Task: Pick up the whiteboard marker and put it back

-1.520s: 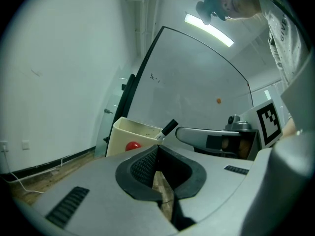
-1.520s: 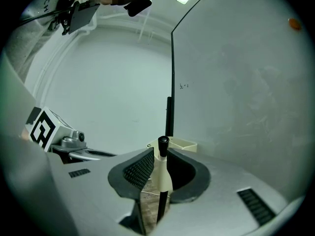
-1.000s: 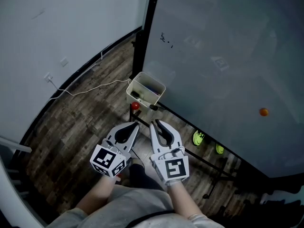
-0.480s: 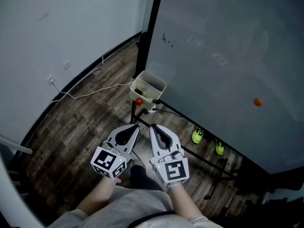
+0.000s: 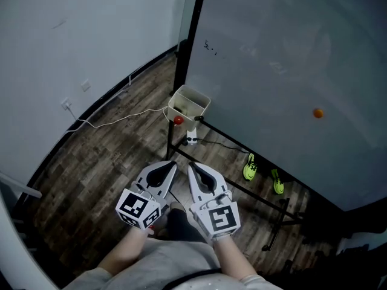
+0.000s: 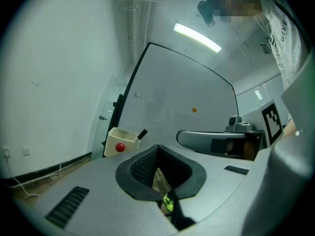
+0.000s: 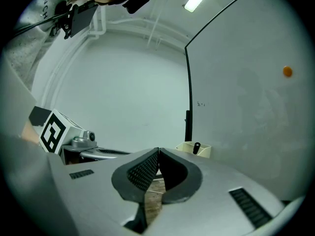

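The black whiteboard marker (image 6: pixel 142 133) (image 7: pixel 196 147) stands upright in a white box (image 5: pixel 188 104) (image 6: pixel 120 140) (image 7: pixel 193 150) fixed at the whiteboard's (image 5: pixel 284 65) lower left corner. A red round spot (image 5: pixel 178 120) marks the box's front. Both grippers are held level side by side, short of the box. My left gripper (image 5: pixel 171 165) (image 6: pixel 157 146) is shut with nothing in it. My right gripper (image 5: pixel 190 167) (image 7: pixel 158 151) has just been closing and is now shut, with nothing between its jaws.
An orange magnet (image 5: pixel 317 113) sticks to the board. The board's black stand (image 5: pixel 242 189) runs along the floor, with two bright green things (image 5: pixel 250 167) beside it. A white cable (image 5: pixel 121 115) trails over the wooden floor to a wall socket (image 5: pixel 65 104).
The right gripper's jaws have gone from open to shut. Both grippers have drawn back from the white box, which now sits farther from them.
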The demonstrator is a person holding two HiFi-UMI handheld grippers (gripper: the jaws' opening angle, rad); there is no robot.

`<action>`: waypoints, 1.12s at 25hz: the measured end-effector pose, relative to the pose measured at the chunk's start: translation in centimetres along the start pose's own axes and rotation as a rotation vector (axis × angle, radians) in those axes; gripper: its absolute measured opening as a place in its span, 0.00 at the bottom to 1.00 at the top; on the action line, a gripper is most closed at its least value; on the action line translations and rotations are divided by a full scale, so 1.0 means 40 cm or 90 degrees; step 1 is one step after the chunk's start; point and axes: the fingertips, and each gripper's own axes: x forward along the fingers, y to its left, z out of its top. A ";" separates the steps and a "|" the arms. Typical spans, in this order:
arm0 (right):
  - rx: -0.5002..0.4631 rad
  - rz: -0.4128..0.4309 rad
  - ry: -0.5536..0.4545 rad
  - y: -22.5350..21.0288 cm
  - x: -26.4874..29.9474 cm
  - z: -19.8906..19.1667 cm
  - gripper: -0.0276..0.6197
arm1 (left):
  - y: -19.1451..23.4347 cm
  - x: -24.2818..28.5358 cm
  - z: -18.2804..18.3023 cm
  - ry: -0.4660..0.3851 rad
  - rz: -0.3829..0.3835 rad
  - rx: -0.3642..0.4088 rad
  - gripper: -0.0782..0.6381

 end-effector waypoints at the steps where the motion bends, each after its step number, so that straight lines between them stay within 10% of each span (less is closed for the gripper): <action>1: 0.002 0.000 0.001 0.011 -0.011 -0.001 0.07 | -0.009 -0.012 -0.003 0.001 -0.002 0.000 0.13; 28: 0.013 0.054 0.023 0.183 -0.168 -0.015 0.07 | -0.116 -0.168 -0.030 -0.002 0.007 -0.008 0.13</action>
